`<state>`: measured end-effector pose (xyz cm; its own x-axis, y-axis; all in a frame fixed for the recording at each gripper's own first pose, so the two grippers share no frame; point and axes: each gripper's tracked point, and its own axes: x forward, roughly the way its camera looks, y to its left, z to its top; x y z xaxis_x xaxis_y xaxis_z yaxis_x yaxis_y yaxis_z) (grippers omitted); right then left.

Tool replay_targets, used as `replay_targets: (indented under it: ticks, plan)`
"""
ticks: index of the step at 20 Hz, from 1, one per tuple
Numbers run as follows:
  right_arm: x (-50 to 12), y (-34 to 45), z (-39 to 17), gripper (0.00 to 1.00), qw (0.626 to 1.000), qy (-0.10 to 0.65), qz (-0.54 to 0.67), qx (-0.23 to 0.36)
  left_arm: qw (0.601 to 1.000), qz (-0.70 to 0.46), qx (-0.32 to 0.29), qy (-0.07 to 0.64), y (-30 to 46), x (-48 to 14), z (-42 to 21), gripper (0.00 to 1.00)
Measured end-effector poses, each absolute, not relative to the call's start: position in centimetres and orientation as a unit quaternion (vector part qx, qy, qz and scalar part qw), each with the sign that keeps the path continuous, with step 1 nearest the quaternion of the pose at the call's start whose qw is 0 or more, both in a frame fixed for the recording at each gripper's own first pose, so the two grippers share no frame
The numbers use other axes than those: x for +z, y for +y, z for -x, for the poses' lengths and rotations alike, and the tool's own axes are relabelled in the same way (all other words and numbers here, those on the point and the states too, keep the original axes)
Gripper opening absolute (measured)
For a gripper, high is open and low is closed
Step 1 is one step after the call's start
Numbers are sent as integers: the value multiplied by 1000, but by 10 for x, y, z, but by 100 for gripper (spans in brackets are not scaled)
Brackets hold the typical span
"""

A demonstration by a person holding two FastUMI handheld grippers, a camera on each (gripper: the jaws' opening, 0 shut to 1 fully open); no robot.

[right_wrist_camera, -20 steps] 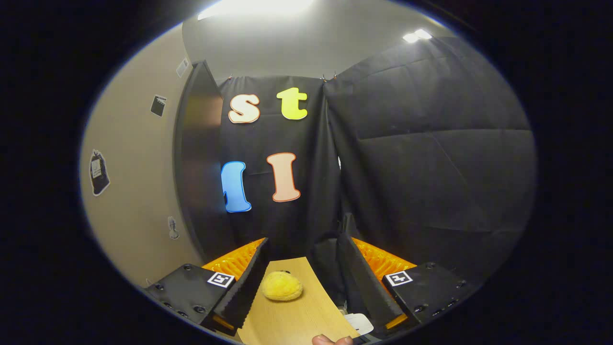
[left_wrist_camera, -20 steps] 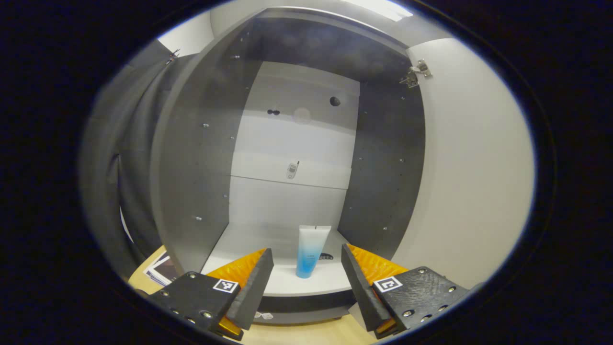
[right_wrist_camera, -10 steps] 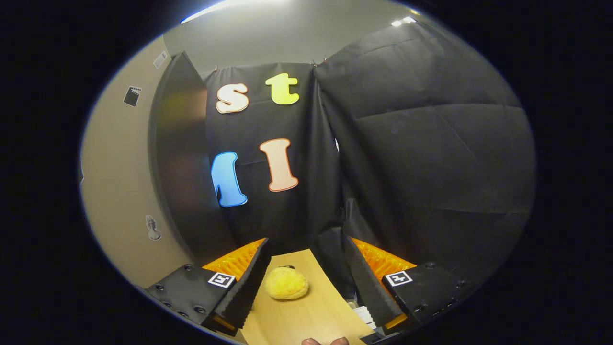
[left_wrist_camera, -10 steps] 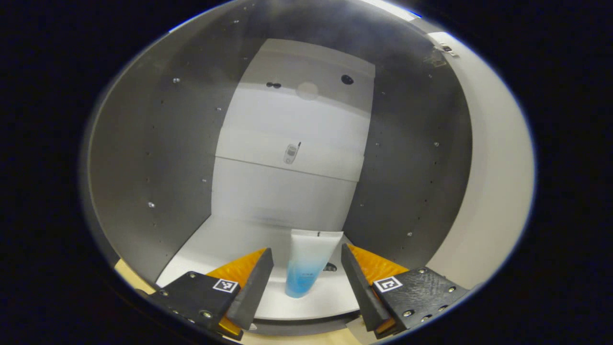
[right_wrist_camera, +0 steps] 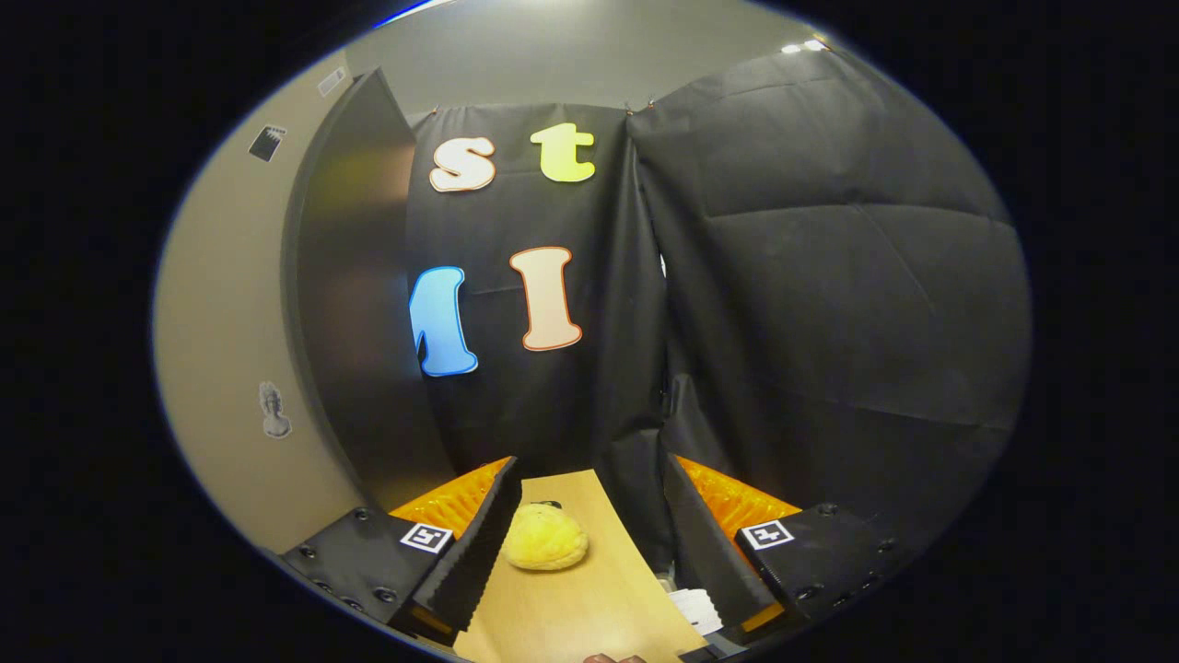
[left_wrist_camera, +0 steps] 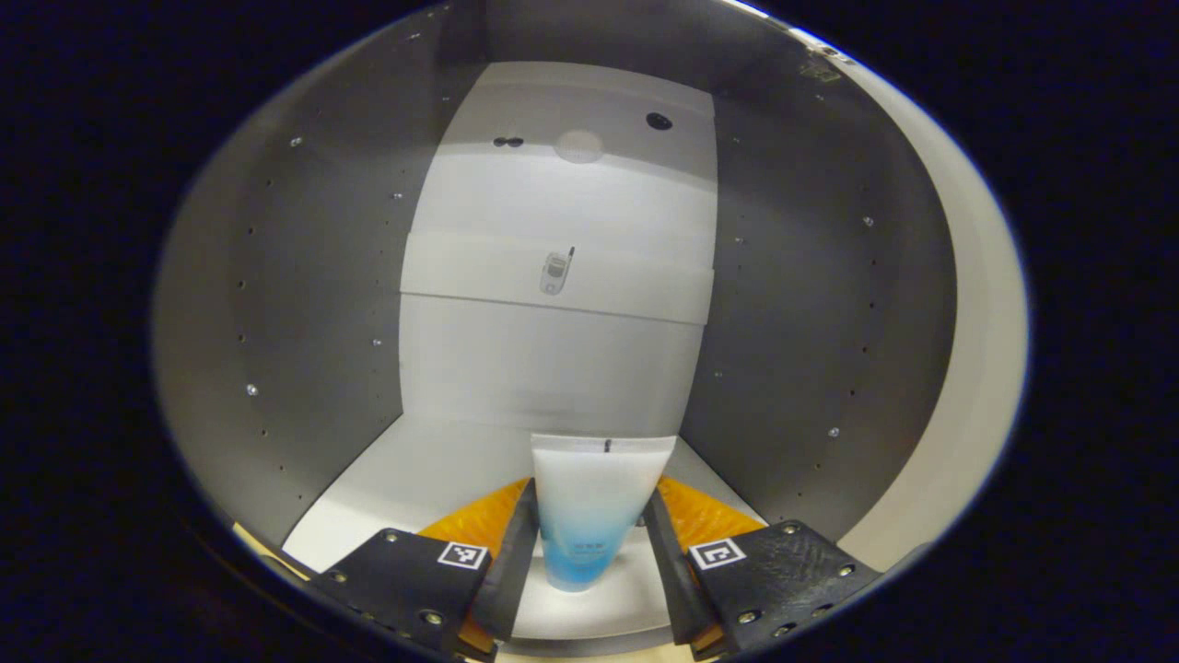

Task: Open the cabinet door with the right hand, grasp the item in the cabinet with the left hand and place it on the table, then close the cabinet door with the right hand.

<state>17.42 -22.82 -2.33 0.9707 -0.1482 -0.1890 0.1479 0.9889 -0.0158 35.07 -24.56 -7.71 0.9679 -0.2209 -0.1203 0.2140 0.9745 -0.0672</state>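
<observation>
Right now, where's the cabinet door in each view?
Left gripper view: cabinet door, pale band along the right edge, swung open.
Right gripper view: likely the pale stickered panel at left, its outer face.
Shared landmark: the cabinet's dark side wall.

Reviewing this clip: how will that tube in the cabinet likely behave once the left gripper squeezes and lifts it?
The tube looks like soft plastic, so it probably dents under the left gripper rather than resisting. It stands on its narrow cap end with the wide crimp up, so it may tip if nudged off-centre. The smooth, tapering sides could let it slip downward.
</observation>
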Motion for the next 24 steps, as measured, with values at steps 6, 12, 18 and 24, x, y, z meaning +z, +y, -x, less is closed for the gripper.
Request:
replay_targets:
  ticks: [6, 12, 18, 24]
  plan:
    - [-25, -226, -174, 98, 993, 98, 12, -69, 992, -11, -113, 53, -244, -76, -339, 51]
    - [-19, -227, -164, 98, 993, 87, 7, -74, 991, -11, -130, 17, -236, -52, -302, 50]
    - [-10, -222, -141, 98, 994, 78, 4, -76, 993, -39, -114, -4, -182, -32, -233, 49]
    - [0, -209, -114, 98, 995, 68, 14, -72, 996, -70, -59, 17, -112, -65, -174, 49]
